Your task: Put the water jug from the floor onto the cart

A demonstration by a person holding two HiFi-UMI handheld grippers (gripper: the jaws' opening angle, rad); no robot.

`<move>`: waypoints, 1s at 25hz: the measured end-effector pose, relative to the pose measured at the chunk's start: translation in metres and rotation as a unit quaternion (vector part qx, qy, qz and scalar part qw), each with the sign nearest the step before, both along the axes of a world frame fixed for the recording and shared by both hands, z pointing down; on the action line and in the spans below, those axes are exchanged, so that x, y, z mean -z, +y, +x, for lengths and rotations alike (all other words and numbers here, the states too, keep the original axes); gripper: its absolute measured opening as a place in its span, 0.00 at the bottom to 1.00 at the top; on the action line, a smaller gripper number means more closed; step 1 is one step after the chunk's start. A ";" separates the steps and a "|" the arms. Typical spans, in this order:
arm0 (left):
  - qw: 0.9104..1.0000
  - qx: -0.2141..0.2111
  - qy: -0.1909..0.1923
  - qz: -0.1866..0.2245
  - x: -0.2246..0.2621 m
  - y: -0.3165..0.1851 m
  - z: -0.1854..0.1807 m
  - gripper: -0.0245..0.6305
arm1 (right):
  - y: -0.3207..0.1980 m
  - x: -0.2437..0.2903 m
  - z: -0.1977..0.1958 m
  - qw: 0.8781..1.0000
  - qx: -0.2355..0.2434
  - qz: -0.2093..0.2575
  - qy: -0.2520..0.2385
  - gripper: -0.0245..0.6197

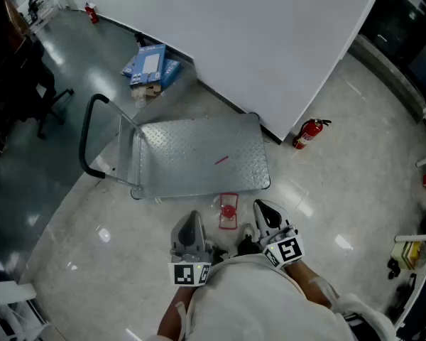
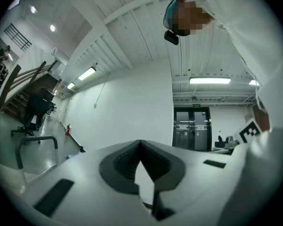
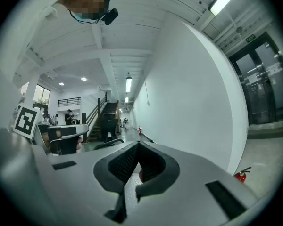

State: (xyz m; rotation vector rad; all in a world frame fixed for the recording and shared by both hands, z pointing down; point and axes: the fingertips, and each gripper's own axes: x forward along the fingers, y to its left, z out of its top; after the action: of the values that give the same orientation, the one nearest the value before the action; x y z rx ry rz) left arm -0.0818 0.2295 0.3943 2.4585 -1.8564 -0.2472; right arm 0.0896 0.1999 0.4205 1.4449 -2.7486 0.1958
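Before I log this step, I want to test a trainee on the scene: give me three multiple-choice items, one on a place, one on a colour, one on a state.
1. Where is the water jug relative to the cart?
A. on its deck
B. on the floor by its near edge
C. hung on its handle

2. What colour are the boxes beyond the cart?
A. blue
B. green
C. yellow

3. How do the left gripper and the right gripper stand?
A. both shut, empty
B. both wide open
C. both shut on the jug

Answers:
1. B, the jug stands on the floor between the cart and the grippers.
2. A, the head view shows blue tops.
3. A, each gripper view shows its jaws together with nothing held.
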 end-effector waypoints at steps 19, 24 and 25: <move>1.000 0.007 0.004 -0.008 -0.003 0.008 -0.007 0.04 | -0.002 -0.024 -0.006 0.999 -0.006 -0.024 0.037 0.06; 1.000 0.012 0.004 -0.018 -0.009 0.000 -0.018 0.04 | -0.033 -0.071 -0.019 0.992 -0.007 -0.071 0.105 0.06; 1.000 0.014 0.005 -0.020 -0.011 -0.003 -0.020 0.04 | -0.039 -0.089 -0.024 0.988 0.005 -0.088 0.127 0.06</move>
State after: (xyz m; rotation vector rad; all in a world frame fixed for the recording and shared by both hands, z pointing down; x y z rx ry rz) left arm -0.1018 0.2264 0.4054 2.4020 -1.8736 -0.2203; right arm 0.0658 0.1611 0.5092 1.3106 -2.4674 0.2314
